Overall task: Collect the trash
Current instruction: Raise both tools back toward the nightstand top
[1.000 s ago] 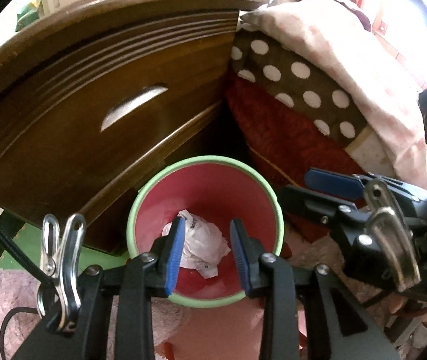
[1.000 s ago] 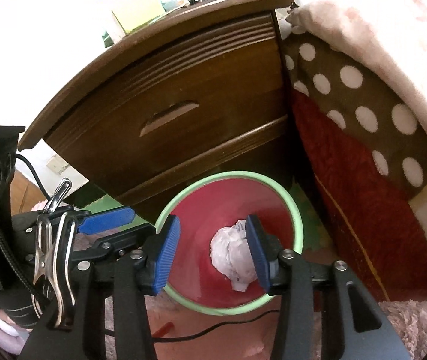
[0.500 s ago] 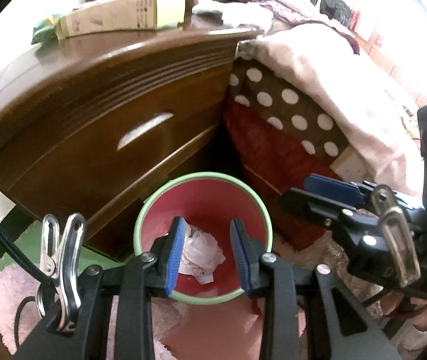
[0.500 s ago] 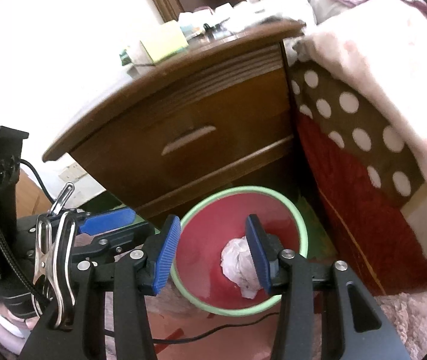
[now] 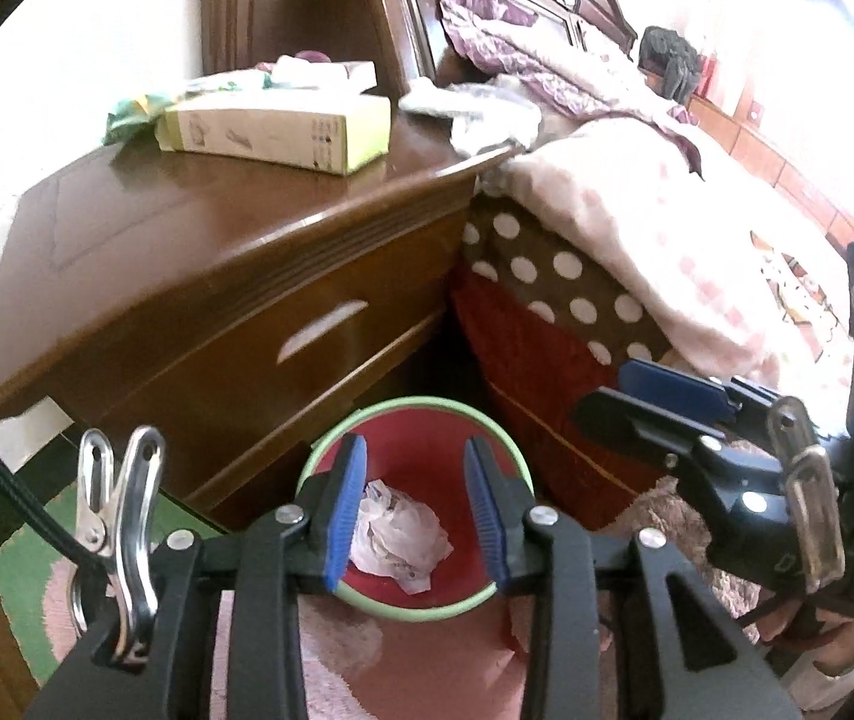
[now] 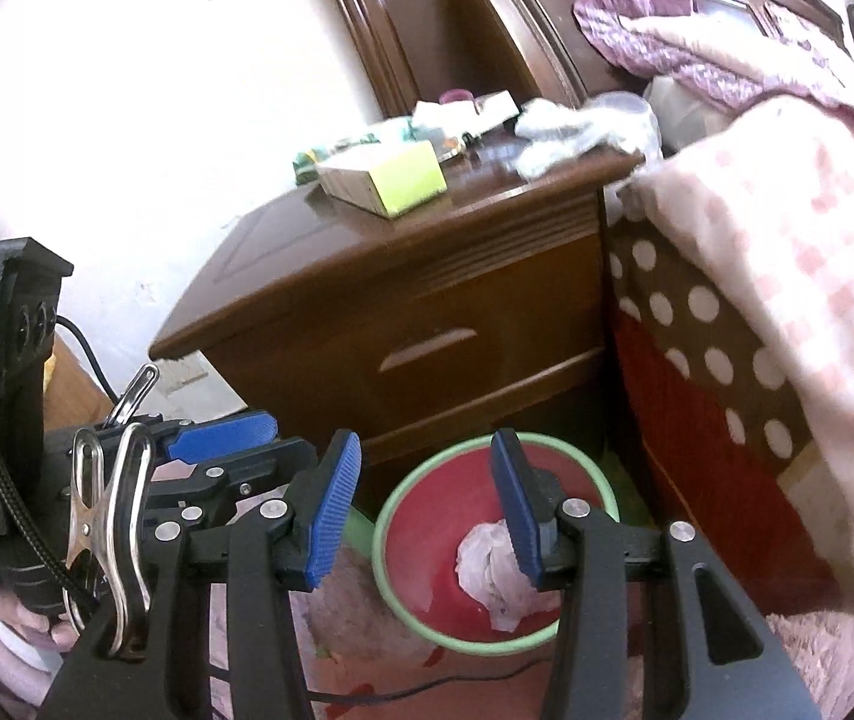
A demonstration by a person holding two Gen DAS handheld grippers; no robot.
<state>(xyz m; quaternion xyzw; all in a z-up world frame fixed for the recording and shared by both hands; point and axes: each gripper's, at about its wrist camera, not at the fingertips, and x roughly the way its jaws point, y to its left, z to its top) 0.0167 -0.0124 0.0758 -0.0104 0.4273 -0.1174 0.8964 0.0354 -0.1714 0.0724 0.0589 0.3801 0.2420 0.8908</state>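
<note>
Crumpled white tissue [image 5: 398,534] lies inside the red bin [image 5: 490,431]; light, soft, best pinched at a raised fold; left gripper [image 5: 418,507] and right gripper [image 6: 427,507] hang released, both empty.

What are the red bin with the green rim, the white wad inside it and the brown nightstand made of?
Red bin with green rim: looks like moulded plastic, smooth and matte, one even colour.
White wad: crumpled tissue or thin plastic film; the sharp creases leave it open.
Brown nightstand: varnished wood or veneer, glossy, with reflections on top.
</note>
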